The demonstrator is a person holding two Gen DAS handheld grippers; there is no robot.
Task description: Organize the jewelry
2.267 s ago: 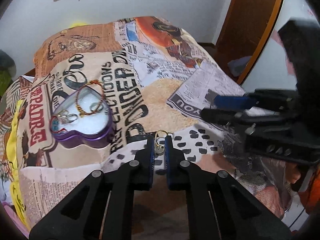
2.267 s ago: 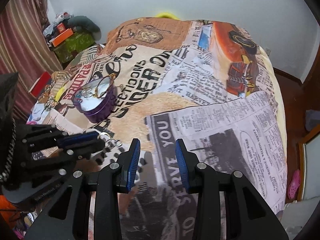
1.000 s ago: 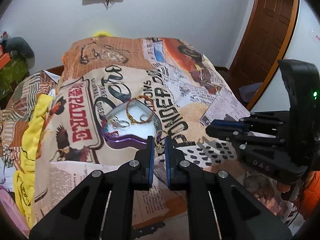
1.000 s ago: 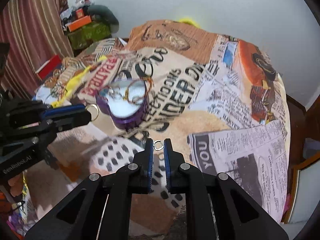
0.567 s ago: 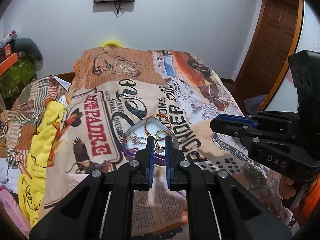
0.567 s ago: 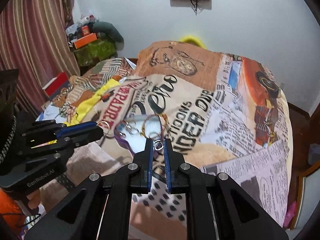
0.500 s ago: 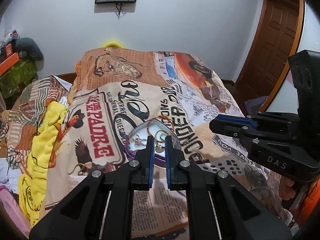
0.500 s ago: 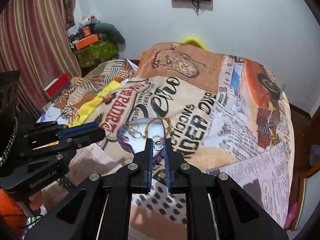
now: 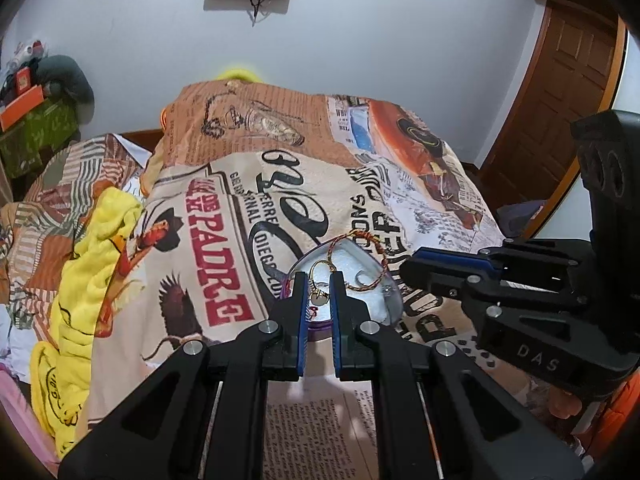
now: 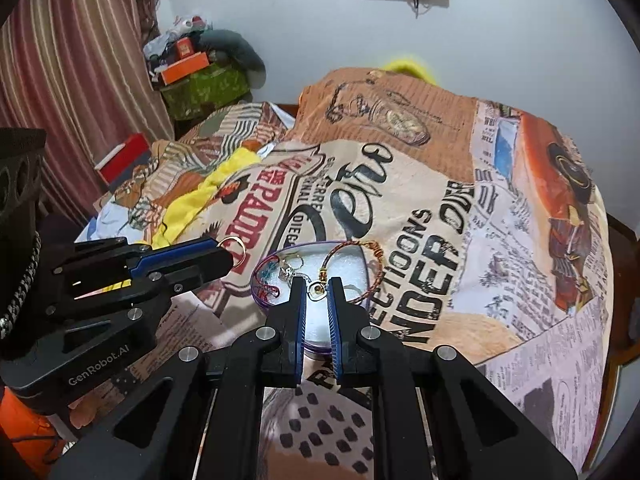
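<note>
Across a bed (image 10: 500, 280) draped in soft newspaper-print fabric sits a purple heart-shaped tin (image 10: 352, 264) lined white, a braided bracelet (image 10: 372, 268) over its rim. Left tongs (image 9: 320, 292), nearly closed, pinch a gold hoop earring (image 9: 320, 280); right tongs (image 10: 316, 292), nearly closed, pinch a small ring (image 10: 317, 291) above the tin.

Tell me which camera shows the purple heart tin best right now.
The right wrist view: the tin shows its purple rim, white lining and the bracelet draped over its edge. In the left wrist view the left gripper covers much of it.
</note>
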